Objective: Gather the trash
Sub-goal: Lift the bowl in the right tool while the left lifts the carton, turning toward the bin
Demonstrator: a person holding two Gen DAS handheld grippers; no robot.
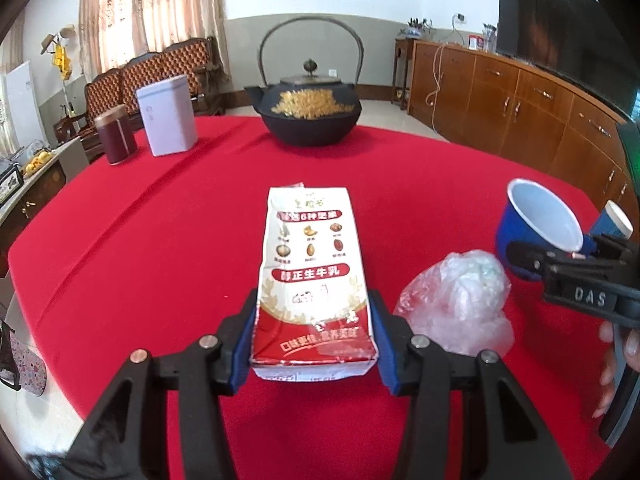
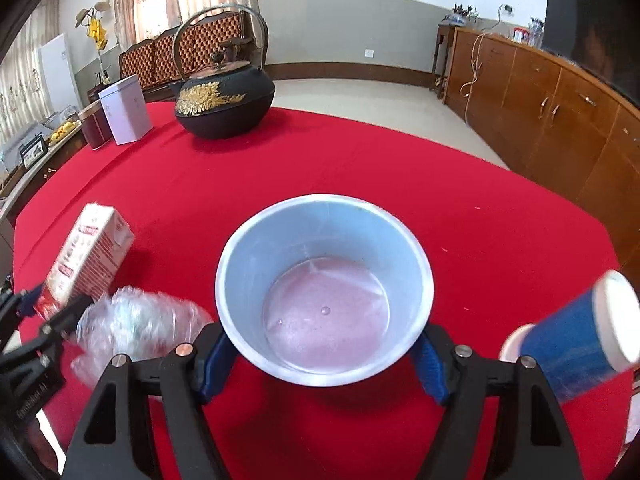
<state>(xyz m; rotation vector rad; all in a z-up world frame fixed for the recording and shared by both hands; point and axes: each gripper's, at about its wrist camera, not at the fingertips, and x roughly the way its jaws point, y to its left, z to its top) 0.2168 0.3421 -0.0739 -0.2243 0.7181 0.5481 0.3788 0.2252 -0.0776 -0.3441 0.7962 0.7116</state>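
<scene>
A red and white milk carton [image 1: 314, 248] sits lengthwise between the blue pads of my left gripper [image 1: 314, 312], which is shut on its lower end. In the right wrist view the carton [image 2: 88, 256] is tilted above the red tablecloth. My right gripper [image 2: 322, 344] has its pads against both sides of an upright blue cup [image 2: 324, 264] with a white, empty inside. From the left that gripper [image 1: 560, 260] and the cup [image 1: 540, 216] show at the right. A crumpled clear plastic bag [image 1: 456, 300] lies on the cloth between the two grippers.
A second blue paper cup [image 2: 576, 340] lies on its side at the right. A black iron teapot [image 1: 310, 112], a white tin [image 1: 168, 116] and a dark red canister [image 1: 116, 136] stand at the far side of the red table [image 1: 160, 240]. A hand [image 1: 616, 360] holds the right tool.
</scene>
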